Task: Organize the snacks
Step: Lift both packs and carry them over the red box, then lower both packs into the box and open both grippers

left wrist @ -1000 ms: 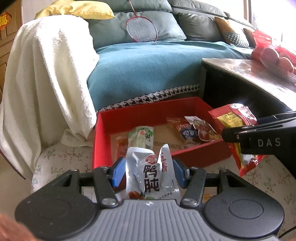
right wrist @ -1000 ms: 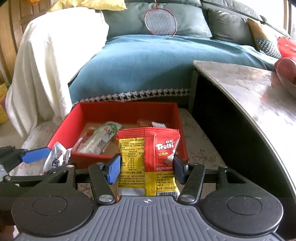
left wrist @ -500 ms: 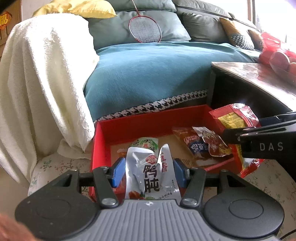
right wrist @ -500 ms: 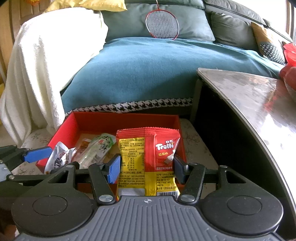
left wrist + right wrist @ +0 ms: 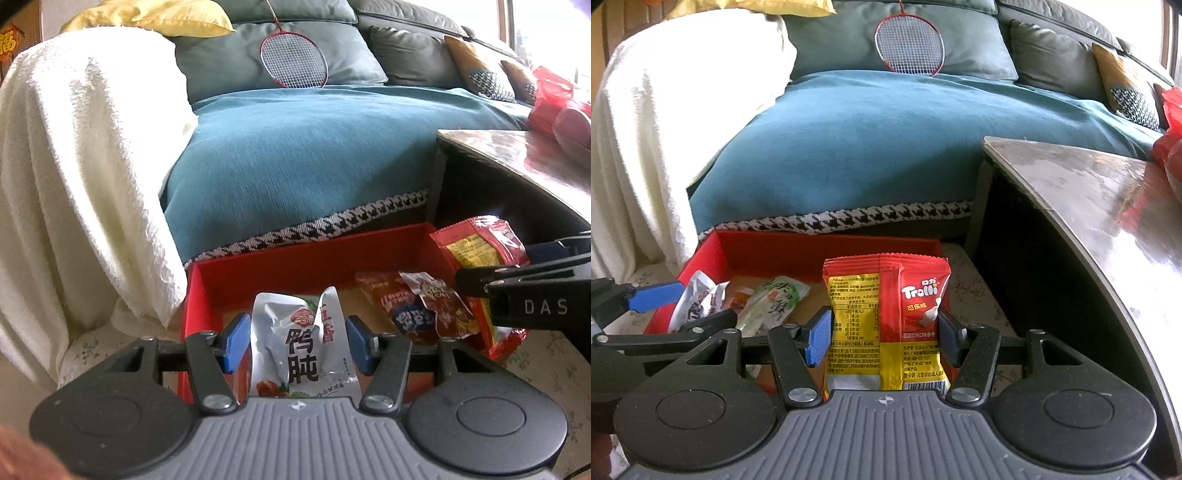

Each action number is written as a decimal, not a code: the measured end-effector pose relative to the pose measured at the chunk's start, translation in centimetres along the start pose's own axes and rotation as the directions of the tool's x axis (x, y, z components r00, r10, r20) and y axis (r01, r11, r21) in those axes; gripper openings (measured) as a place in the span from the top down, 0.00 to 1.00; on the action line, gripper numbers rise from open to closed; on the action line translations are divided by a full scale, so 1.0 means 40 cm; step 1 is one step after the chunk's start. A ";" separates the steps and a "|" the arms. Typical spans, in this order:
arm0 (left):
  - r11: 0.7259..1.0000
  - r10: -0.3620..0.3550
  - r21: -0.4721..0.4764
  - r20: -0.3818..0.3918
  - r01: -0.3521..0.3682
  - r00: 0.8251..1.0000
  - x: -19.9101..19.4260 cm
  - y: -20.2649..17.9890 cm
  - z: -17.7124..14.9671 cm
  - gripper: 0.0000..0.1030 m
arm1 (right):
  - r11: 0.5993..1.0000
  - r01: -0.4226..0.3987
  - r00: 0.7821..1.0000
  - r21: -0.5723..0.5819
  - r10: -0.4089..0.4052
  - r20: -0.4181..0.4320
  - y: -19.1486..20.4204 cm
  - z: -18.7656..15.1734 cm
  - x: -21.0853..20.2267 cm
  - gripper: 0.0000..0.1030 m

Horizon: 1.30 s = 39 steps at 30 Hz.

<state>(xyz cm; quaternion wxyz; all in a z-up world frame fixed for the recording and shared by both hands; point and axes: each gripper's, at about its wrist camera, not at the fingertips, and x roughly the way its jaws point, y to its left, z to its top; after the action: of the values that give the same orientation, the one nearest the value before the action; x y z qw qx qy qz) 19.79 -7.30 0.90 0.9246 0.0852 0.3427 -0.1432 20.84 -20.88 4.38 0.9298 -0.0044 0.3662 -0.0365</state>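
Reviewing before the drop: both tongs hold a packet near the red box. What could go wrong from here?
1. The Trolli packet in the right tongs sits near the red box right wall; released there, it might land on the rim or outside.
2. The silver packet in the left tongs is crumpled and may slip or cling on release.
3. The tongs are close together over the box and could bump.

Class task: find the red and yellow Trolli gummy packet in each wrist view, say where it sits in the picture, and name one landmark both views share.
Left wrist view: Trolli gummy packet at right edge, held by the right gripper.
Right wrist view: packet at lower centre, between the blue fingers.
Shared landmark: red box.
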 end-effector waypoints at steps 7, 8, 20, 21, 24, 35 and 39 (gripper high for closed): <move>1.000 0.016 -0.007 -0.005 -0.016 1.000 0.038 0.011 0.015 0.52 | 1.000 0.010 1.000 -0.007 -0.010 -0.010 -0.007 0.016 0.044 0.36; 1.000 0.017 -0.008 -0.007 -0.017 1.000 0.044 0.012 0.016 0.52 | 1.000 0.012 1.000 -0.004 -0.012 -0.011 -0.009 0.018 0.050 0.36; 0.999 0.037 0.001 -0.026 -0.037 0.999 0.102 0.015 0.021 0.52 | 1.000 0.019 0.999 -0.008 -0.019 -0.032 -0.016 0.028 0.102 0.36; 0.999 0.036 0.001 -0.031 -0.036 0.999 0.107 0.015 0.020 0.52 | 1.000 0.019 0.999 -0.007 -0.019 -0.035 -0.016 0.028 0.107 0.36; 0.999 0.040 0.004 -0.035 -0.039 0.999 0.114 0.012 0.017 0.52 | 1.000 0.017 0.999 -0.011 -0.017 -0.045 -0.013 0.027 0.121 0.36; 0.999 0.037 -0.006 -0.044 -0.037 0.998 0.152 0.008 0.023 0.52 | 0.999 0.018 0.997 -0.033 -0.020 -0.079 -0.001 0.018 0.168 0.36; 0.999 0.039 -0.002 -0.057 -0.039 0.998 0.172 0.004 0.019 0.52 | 0.999 0.019 0.995 -0.037 -0.022 -0.094 0.002 0.017 0.190 0.36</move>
<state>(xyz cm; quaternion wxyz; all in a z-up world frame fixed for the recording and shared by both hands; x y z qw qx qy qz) 25.31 -8.76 -3.05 0.9172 0.0943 0.3674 -0.1222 26.85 -21.34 -0.29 0.9108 -0.0232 0.4102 -0.0396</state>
